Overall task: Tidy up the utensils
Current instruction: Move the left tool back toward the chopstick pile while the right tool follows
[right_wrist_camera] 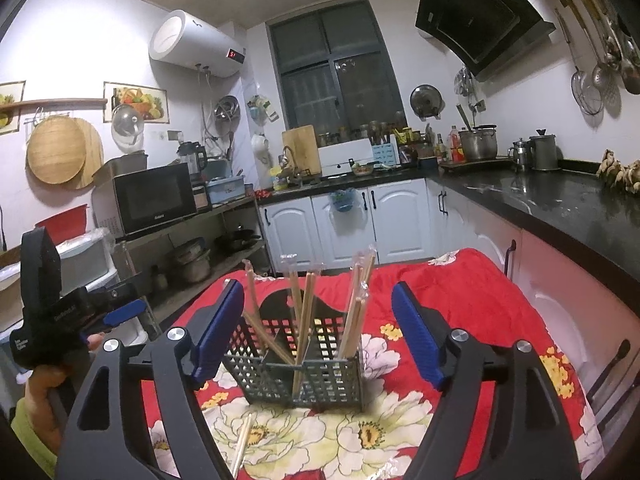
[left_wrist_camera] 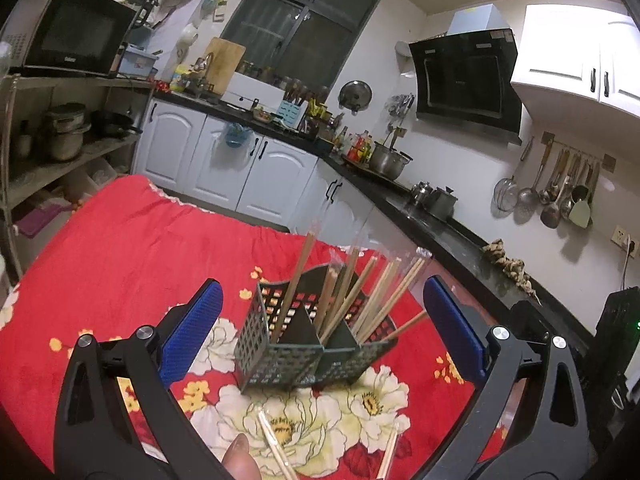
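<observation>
A dark slotted utensil holder (left_wrist_camera: 280,360) (right_wrist_camera: 320,380) stands on the red flowered cloth (left_wrist_camera: 112,248) (right_wrist_camera: 460,300). Several wooden chopsticks (left_wrist_camera: 352,300) (right_wrist_camera: 304,320) lean in its compartments, some in clear sleeves. My left gripper (left_wrist_camera: 324,320) is open, its blue pads (left_wrist_camera: 196,320) wide apart on either side of the holder and touching nothing. My right gripper (right_wrist_camera: 318,328) is open too, with the holder just beyond its pads (right_wrist_camera: 416,332). Loose chopsticks (left_wrist_camera: 276,448) (right_wrist_camera: 244,440) lie on the cloth in front of the holder.
A fingertip (left_wrist_camera: 240,456) shows at the bottom edge. At the left a hand (right_wrist_camera: 44,384) holds the left gripper's black handle (right_wrist_camera: 36,312). A black counter (left_wrist_camera: 440,232) (right_wrist_camera: 560,200) with pots runs along the right. A shelf with a microwave (left_wrist_camera: 76,36) (right_wrist_camera: 152,196) stands on the left.
</observation>
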`<state>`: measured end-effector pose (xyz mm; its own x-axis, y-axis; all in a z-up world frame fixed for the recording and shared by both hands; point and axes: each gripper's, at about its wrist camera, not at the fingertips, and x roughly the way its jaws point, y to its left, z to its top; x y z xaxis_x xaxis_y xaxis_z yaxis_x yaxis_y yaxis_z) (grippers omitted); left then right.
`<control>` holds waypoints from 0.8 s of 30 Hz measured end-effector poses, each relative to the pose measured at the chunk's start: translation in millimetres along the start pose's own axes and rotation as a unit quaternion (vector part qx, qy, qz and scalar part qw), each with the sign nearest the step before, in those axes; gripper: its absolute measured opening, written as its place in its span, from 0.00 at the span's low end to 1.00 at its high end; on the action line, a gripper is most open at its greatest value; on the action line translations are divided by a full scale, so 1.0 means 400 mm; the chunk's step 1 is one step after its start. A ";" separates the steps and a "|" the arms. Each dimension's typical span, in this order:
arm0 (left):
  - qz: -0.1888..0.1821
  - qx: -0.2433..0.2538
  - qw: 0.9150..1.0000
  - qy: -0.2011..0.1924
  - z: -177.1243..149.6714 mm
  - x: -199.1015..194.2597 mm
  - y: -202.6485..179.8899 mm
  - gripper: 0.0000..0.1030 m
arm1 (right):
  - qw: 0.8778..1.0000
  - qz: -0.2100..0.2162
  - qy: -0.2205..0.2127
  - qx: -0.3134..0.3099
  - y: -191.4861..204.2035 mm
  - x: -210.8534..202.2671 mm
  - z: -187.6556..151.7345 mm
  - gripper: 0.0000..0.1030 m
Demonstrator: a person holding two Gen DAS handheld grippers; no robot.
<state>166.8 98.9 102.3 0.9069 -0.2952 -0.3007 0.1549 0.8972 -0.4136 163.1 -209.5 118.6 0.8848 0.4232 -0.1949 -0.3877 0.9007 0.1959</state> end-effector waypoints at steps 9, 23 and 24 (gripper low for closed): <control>0.009 0.006 1.000 0.015 -0.041 -0.014 0.004 0.90 | 1.000 0.002 0.015 -0.010 0.001 -0.022 -0.032 0.73; 0.020 -0.001 0.999 0.031 -0.086 -0.033 0.022 0.90 | 0.998 0.007 0.051 -0.023 0.011 -0.039 -0.091 0.76; 0.021 -0.001 0.999 0.034 -0.090 -0.032 0.021 0.90 | 0.998 0.008 0.054 -0.023 0.011 -0.040 -0.094 0.76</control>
<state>142.5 98.4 71.9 0.8839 -0.2797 -0.3748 0.1169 0.9082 -0.4020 137.7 -208.7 86.2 0.8462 0.4434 -0.2954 -0.4151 0.8963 0.1562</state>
